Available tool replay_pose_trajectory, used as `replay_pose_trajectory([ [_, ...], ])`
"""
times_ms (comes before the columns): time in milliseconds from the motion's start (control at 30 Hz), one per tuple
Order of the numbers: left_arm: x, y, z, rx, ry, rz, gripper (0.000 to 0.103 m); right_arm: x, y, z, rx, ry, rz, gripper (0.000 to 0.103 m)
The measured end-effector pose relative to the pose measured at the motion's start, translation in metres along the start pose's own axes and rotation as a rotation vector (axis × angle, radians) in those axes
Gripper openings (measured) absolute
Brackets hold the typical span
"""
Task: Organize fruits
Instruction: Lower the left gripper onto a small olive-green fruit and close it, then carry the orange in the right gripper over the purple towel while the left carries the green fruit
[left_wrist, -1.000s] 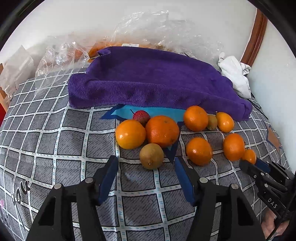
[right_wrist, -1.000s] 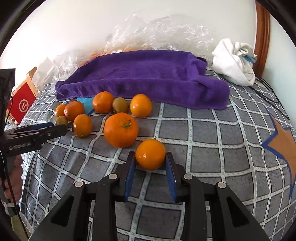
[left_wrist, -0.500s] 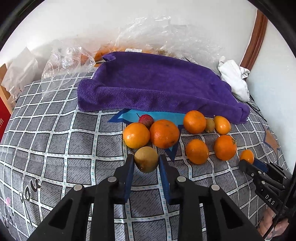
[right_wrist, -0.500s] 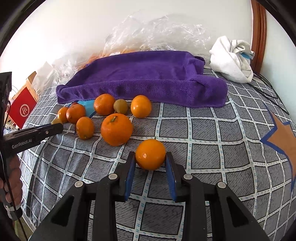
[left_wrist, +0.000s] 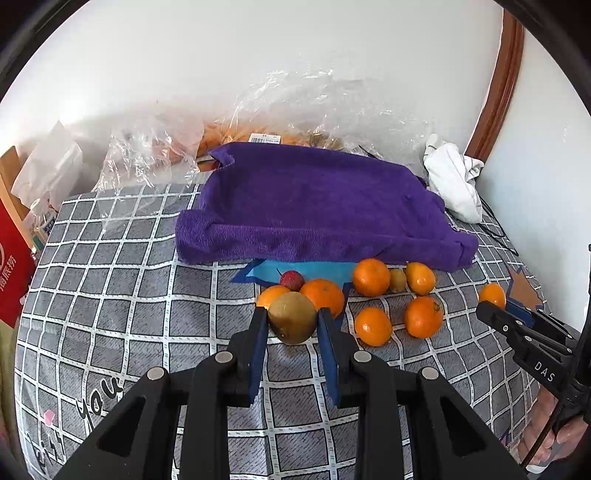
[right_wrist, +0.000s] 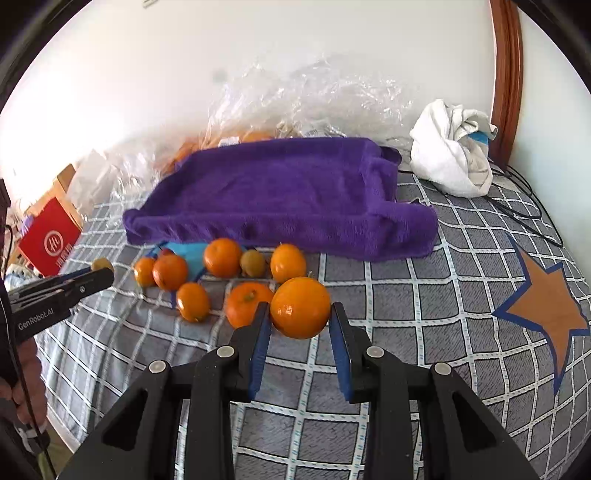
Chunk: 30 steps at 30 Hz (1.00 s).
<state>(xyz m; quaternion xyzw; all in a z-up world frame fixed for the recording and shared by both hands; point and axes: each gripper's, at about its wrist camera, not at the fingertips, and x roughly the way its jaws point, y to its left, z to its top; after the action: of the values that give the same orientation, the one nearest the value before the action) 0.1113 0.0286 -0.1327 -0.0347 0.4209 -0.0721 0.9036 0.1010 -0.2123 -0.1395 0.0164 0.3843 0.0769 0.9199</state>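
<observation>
Left claw (left_wrist: 291, 323) closed on a brown kiwi (left_wrist: 292, 322), held just above the checked bedspread (left_wrist: 110, 280) at the front of the fruit cluster. Right claw (right_wrist: 300, 319) closed on an orange (right_wrist: 300, 307), lifted a little off the bedspread, just right of another orange (right_wrist: 245, 302).

Rest of the fruit lies loose on the bedspread in front of the purple towel (left_wrist: 314, 206): several oranges, a small kiwi (left_wrist: 397, 280) between two of them, and a red berry (left_wrist: 291, 280) on a blue patch (left_wrist: 306, 269) near the towel edge. Towel is draped over something with raised edges like a tray; nothing lies on top of it. Clear plastic bags (left_wrist: 155, 155) behind the towel hold orange-coloured stuff, too blurred to name. White cloth (left_wrist: 452, 181) bunched at the far right by the wall. Red box (right_wrist: 48, 236) off the left edge of the bed
</observation>
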Motion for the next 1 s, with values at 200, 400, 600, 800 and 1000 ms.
replay_pose_trajectory([
  [200,-0.007,0.002,0.021,-0.010,-0.033,0.004,0.026,-0.009,0.008,0.020,-0.032,-0.017,-0.017,0.032],
  [400,-0.012,0.005,0.050,-0.002,-0.063,0.010,0.026,-0.011,0.006,0.044,-0.036,-0.039,-0.032,0.032],
  [600,-0.010,0.007,0.072,0.009,-0.077,0.024,0.026,-0.006,0.001,0.067,-0.042,-0.066,-0.044,0.032],
  [800,-0.002,0.012,0.085,0.002,-0.094,0.037,0.026,0.005,-0.002,0.084,-0.045,-0.081,-0.045,0.032],
  [1000,0.017,0.015,0.091,-0.005,-0.069,0.047,0.026,0.017,-0.001,0.100,-0.062,-0.093,-0.046,0.032],
])
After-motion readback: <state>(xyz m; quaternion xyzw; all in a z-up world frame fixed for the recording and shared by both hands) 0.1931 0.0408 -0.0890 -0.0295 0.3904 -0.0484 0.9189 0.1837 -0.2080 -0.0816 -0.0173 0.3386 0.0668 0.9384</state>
